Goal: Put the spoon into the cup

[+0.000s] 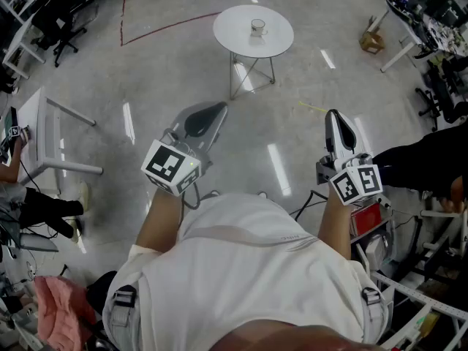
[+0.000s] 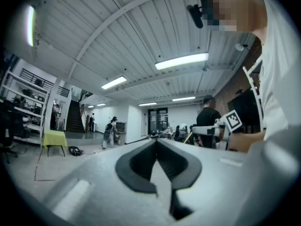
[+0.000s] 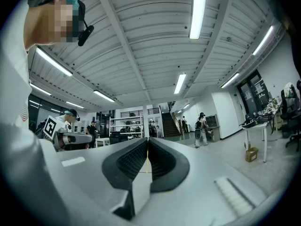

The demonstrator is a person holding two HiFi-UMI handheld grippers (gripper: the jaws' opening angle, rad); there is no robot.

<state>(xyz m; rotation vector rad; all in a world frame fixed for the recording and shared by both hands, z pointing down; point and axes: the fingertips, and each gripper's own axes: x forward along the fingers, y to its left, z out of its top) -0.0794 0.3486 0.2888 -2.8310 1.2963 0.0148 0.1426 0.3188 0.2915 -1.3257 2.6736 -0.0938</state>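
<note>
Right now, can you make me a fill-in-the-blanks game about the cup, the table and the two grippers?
1. The cup stands on a round ___ table.
2. The left gripper and the right gripper both have their jaws ___.
3. Between each gripper's jaws there is ___.
Missing words: white; shut; nothing.

From overhead we look steeply down on the grey left gripper [image 1: 221, 107] and grey right gripper [image 1: 333, 113], while each gripper camera sits just behind its jaws, facing level across the hall and catching the other's black-and-white marker cube [image 2: 232, 121].
</note>
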